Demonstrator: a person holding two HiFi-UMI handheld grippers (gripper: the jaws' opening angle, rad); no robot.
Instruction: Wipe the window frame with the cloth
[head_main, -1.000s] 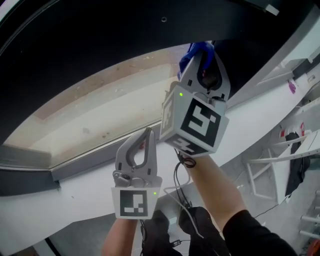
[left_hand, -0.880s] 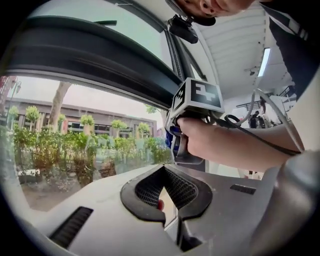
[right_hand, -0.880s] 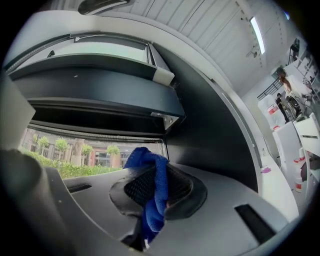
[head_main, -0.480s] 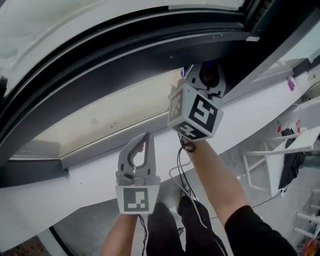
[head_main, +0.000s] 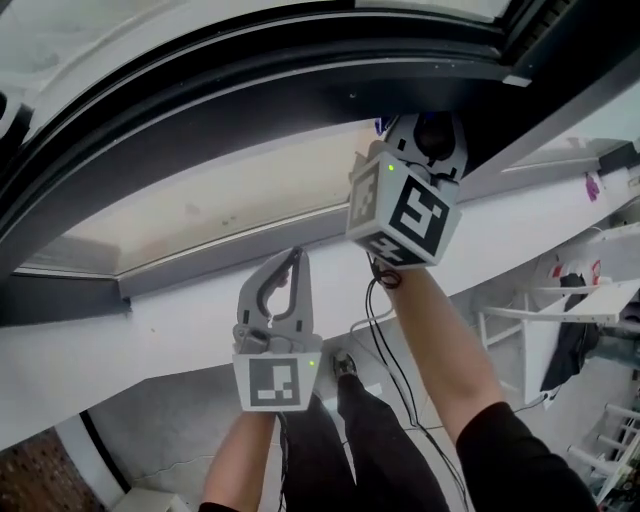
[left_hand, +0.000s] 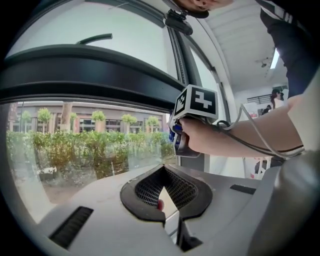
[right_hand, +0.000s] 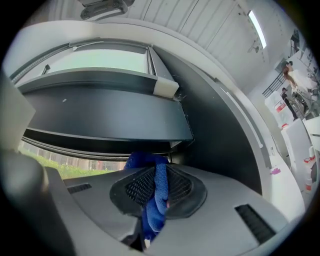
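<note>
Cloth (right_hand: 154, 197): blue, bunched and clamped in the right-hand jaws, up at the underside of the dark window frame (head_main: 250, 95) near its right corner.

Risks, judged left to right.
- Left gripper (head_main: 293, 258): idle above the white sill (head_main: 150, 320), just below the glass (head_main: 220, 200). Likely to knock pane or sill if carried along carelessly during a stroke. No support given to the cloth from this side.
- Right gripper (head_main: 428, 128): only a small wad of fabric showing ahead of the tips, the rest trailing back through the grip. Likely to scrape the frame with hard jaw tips instead of fabric if pressed flat or angled wrongly. Possible slip of the cloth out of the grip under drag along the frame. Possible missed patch in the corner, where the frame members meet and room looks tight.

Jaws.
- Left: closed, tips together, nothing between them, touching nothing.
- Right: closed on the cloth, fabric folded between them and filling the gap. Contact between wad and frame not confirmable; very close at the least.
</note>
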